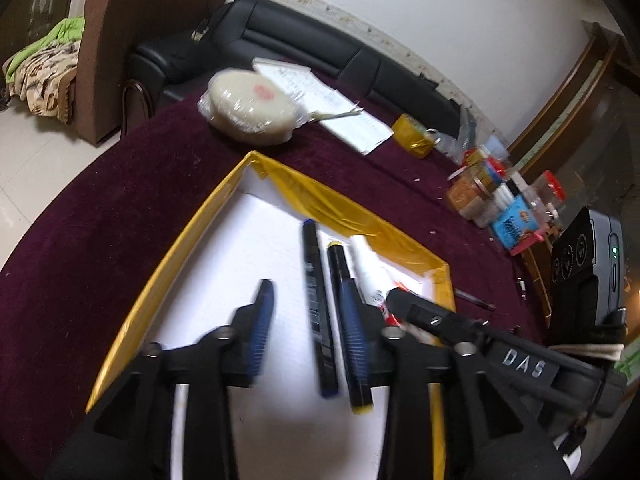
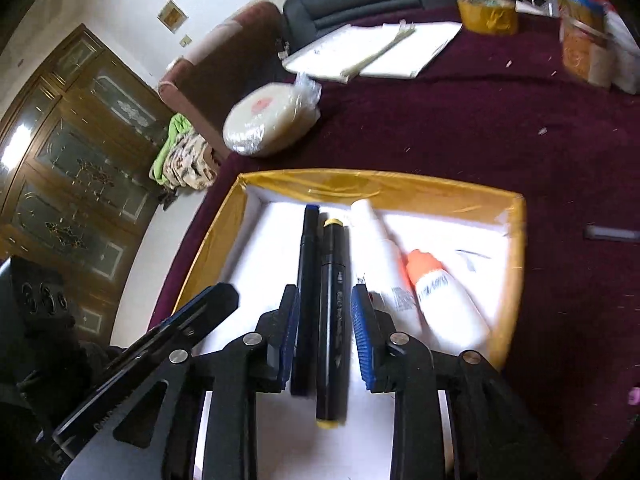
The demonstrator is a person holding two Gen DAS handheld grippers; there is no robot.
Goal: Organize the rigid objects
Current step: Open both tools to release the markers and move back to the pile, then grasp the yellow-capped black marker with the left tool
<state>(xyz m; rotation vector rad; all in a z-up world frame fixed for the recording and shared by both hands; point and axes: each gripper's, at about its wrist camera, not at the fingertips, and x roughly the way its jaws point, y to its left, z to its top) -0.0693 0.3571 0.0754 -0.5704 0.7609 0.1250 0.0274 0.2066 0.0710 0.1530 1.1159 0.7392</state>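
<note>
The black marker with blue end caps [image 1: 317, 308] and the black marker with yellow end caps [image 2: 331, 320] lie side by side on the white floor of the shallow yellow-taped cardboard tray [image 1: 192, 236], both running lengthwise away from me. My left gripper [image 1: 310, 328] is spread partway, and the blue-capped marker sits loose in the gap, touching neither pad; the yellow-capped one lies right along my right-hand finger, though blur hides whether they touch. My right gripper [image 2: 325, 336] is parted only a little. Both markers lie between its blue ribbed pads [image 2: 362, 340]; the yellow-capped one has clear space beside it, so I pinch nothing, while the blue-capped one runs close along the left pad. Just right of my right gripper, a slim white tube [image 2: 382, 256] and a white squeeze bottle with an orange cap [image 2: 444, 300] lie in the same tray, nearly touching each other. The tray sits on a dark maroon tablecloth [image 2: 500, 120]. Farther out lie a wrapped pale round disc [image 1: 252, 108], an open white notebook [image 2: 376, 50] and a roll of yellow-brown tape [image 2: 488, 14].
</note>
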